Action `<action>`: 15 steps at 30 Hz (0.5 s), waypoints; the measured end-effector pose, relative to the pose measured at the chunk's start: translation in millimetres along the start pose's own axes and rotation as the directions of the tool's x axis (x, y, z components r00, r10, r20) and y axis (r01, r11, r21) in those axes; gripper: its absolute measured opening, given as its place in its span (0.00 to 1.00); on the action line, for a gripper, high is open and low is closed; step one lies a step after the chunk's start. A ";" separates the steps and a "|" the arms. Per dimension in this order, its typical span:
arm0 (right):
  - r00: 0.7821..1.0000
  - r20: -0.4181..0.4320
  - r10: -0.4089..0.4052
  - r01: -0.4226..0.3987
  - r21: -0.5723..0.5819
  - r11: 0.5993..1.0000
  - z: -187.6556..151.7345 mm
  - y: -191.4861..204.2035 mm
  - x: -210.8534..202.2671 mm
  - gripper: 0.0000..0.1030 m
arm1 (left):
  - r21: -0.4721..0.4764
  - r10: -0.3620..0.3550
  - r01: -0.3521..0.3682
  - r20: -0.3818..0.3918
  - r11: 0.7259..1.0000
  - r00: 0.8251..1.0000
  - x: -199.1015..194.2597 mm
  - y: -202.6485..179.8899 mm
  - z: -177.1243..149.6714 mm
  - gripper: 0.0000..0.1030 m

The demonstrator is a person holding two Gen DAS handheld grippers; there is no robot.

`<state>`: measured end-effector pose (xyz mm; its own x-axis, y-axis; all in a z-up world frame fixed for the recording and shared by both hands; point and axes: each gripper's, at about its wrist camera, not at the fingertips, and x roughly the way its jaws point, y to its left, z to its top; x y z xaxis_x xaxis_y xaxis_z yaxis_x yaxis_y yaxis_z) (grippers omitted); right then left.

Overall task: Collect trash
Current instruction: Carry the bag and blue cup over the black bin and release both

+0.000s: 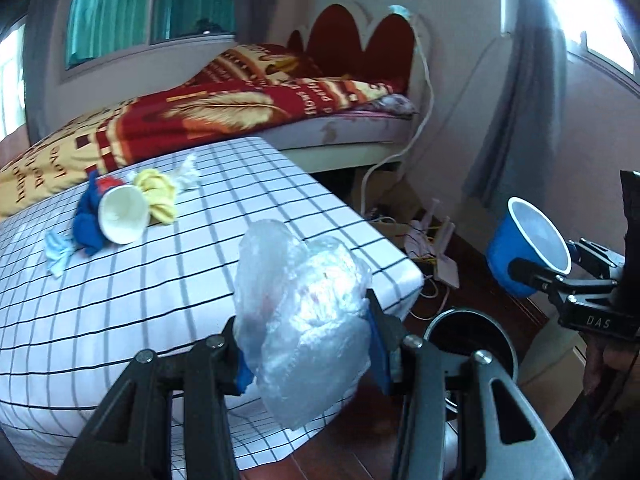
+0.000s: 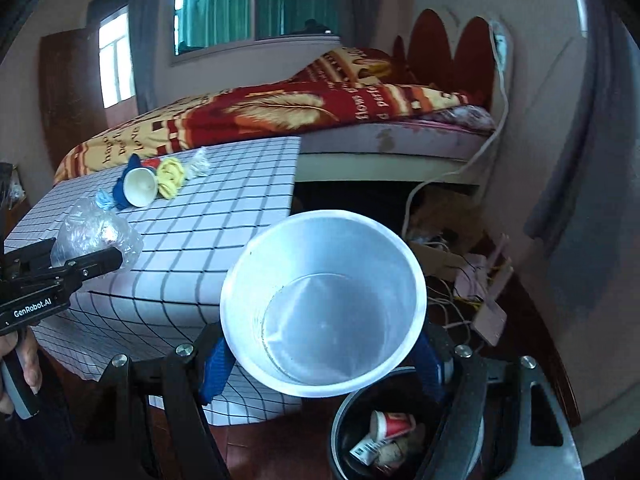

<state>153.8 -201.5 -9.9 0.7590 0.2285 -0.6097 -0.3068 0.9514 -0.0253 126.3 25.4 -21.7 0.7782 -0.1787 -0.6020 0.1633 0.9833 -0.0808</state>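
With your right gripper pinching the cup and the left gripper pinching the bag, bring each fully over the bin before you release.

1. A bed with a red and yellow blanket stands along the table's far edge.
2. A white cable hangs down beside the red headboard.
3. Windows with grey curtains.
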 end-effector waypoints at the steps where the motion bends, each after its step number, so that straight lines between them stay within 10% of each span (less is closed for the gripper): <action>1: 1.000 -0.001 -0.005 0.005 0.004 1.000 -2.3 -4.7 -1.6 0.75 | 0.009 -0.012 0.012 -0.003 1.000 1.000 2.5 -5.4 0.4 0.46; 15: 0.994 -0.045 -0.094 0.098 0.072 0.993 -46.0 -65.3 -21.9 0.75 | 0.109 -0.132 0.137 -0.056 0.984 0.990 27.0 -78.0 -4.2 0.46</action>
<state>130.8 -278.1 -31.3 0.7577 0.1280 -0.6400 -0.1888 0.9816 -0.0272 132.1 -56.0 -34.9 0.7149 -0.3045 -0.6294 0.3338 0.9396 -0.0754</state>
